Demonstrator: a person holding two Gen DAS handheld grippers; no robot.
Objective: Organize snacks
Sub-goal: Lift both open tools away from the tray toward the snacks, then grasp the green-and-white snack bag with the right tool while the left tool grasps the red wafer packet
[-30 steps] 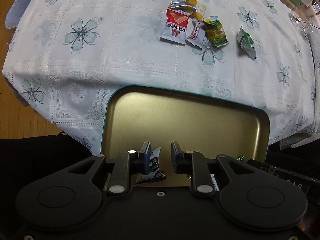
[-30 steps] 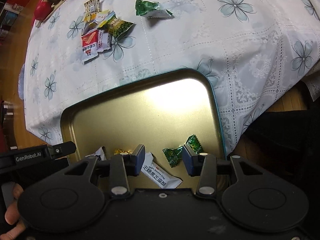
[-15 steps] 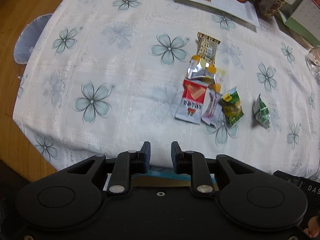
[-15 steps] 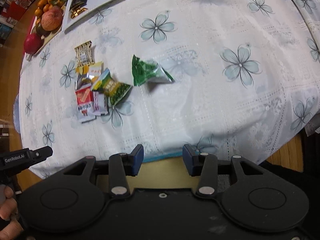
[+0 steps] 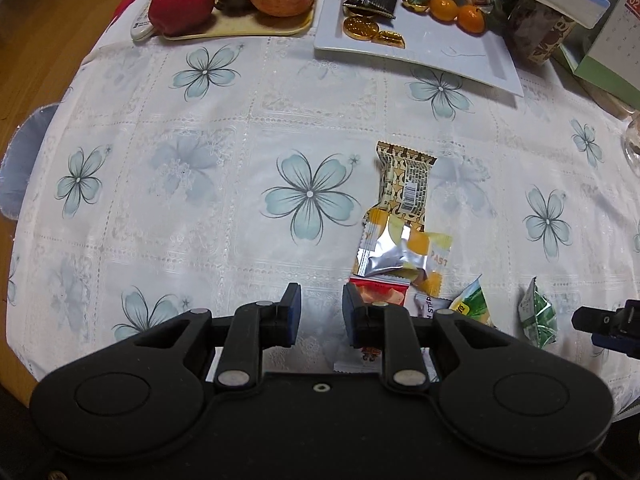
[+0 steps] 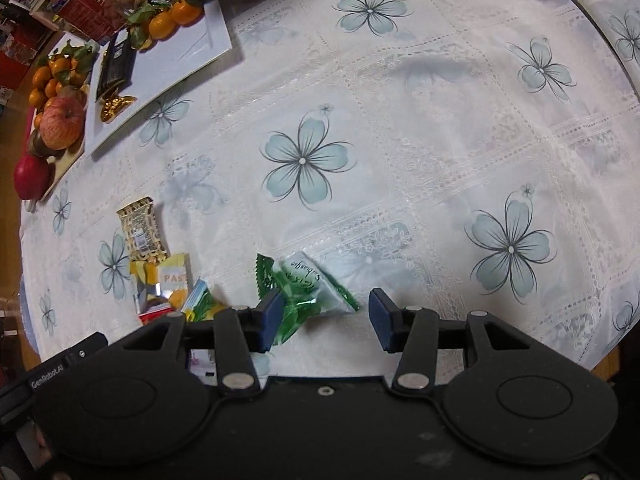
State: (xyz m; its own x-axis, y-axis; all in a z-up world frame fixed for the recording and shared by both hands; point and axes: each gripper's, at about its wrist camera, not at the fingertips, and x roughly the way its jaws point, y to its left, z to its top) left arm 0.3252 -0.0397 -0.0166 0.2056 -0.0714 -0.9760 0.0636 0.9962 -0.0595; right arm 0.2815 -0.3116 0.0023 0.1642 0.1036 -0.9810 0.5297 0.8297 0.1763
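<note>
Snacks lie in a small bunch on my tabletop (image 5: 200, 184), which wears a white lace cloth with pale blue flowers. My left tool (image 5: 318, 316) points down at the near end of the bunch. Its blue pads sit a little apart with nothing between them, only bare cloth. Just behind its right pad is the red flat snack pack (image 5: 384, 290). Past that lies the shiny silver and yellow wrapper (image 5: 396, 254), and past that the gold and brown patterned bar pack (image 5: 406, 184). A green and yellow pouch (image 5: 474, 306) peeks out to the right.

My right tool (image 6: 324, 320) points down at the crumpled green candy bag (image 6: 308, 290). Its jaws are opening. The bag lies between them, close up against the left pad, and I cannot tell if they touch. The right pad stands clear of it. This bag lies a bit apart from the bunch.

Far across the tabletop I see a white square plate (image 5: 420, 52) with gold coins and small oranges, and a tan tray (image 5: 240, 30) with apples.
</note>
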